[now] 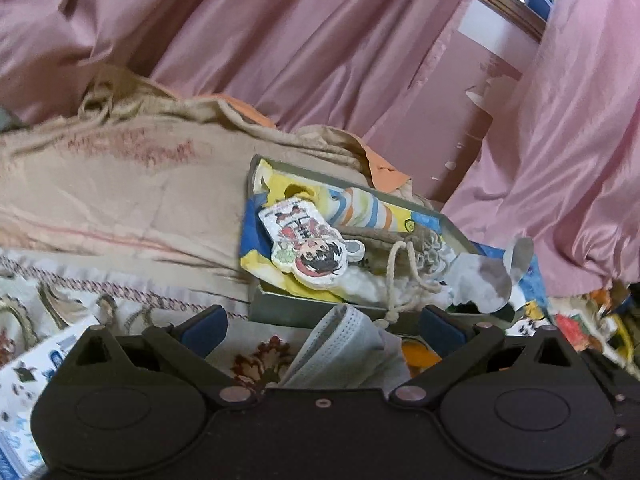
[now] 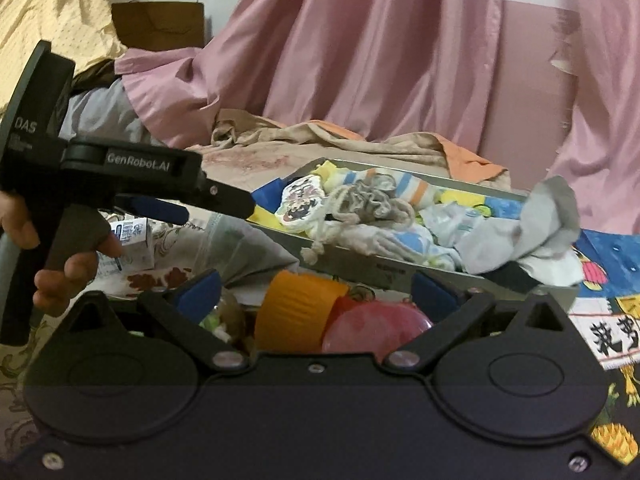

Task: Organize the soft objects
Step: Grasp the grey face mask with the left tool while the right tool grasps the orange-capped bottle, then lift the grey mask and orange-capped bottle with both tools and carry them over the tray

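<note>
Heaped in a shallow grey metal tray (image 2: 400, 270): soft things, mostly limp and crumpled. Uppermost, a flat padded cartoon-figure cushion (image 1: 316, 246), white-edged, red and black print, lying face up near the tray's left end. Beside it a rolled sock (image 1: 362, 210) striped blue, orange and white, on yellow and blue printed cloth (image 1: 256, 240). Further right a tangle of beige cord (image 1: 404, 272), one knotted end trailing over the front wall. At the right end a grey and white sock (image 2: 532, 236), draped over the rim, toe raised.

Just in front of the tray, a folded grey mesh cloth (image 1: 344, 350) lying between the wide-open fingers of the left tool (image 1: 322, 326), not pinched. Right tool (image 2: 316, 292) likewise wide, nothing gripped; past it an orange lid (image 2: 296, 310) and a pink ball (image 2: 376, 328).

Behind, a rumpled beige cloth (image 1: 120, 184), then pink curtains (image 1: 320, 40).
</note>
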The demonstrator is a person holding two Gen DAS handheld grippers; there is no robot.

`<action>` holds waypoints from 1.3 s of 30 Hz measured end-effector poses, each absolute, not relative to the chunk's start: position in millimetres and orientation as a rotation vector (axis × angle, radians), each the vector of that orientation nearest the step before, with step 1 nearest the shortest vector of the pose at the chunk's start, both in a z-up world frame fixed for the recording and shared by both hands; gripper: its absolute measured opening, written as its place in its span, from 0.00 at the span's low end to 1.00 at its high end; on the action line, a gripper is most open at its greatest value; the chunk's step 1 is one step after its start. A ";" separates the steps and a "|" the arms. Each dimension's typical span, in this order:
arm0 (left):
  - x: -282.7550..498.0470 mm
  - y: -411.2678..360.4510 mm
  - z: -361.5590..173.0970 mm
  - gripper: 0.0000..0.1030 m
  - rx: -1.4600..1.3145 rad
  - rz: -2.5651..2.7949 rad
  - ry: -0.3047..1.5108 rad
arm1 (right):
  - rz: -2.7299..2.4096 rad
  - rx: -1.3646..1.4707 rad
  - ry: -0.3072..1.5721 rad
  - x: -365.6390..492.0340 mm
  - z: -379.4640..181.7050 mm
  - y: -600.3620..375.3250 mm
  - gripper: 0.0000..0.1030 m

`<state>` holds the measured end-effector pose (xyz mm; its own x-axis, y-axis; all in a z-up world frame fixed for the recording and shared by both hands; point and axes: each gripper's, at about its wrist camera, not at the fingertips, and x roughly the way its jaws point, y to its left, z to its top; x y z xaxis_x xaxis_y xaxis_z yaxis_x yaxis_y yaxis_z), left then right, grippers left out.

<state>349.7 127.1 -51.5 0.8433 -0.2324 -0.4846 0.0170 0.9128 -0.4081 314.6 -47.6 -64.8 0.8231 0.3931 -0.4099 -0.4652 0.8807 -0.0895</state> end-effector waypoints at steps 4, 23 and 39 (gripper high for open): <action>355.3 131.2 -56.0 0.97 -0.449 -0.154 0.575 | 0.455 -0.201 0.420 323.1 -67.8 -40.7 0.71; 359.7 125.0 -60.7 0.54 -0.434 -0.234 0.591 | 0.480 -0.218 0.426 325.7 -75.0 -31.6 0.32; 351.6 133.0 -47.4 0.36 -0.447 -0.215 0.510 | 0.462 -0.201 0.384 318.5 -67.5 -37.4 0.29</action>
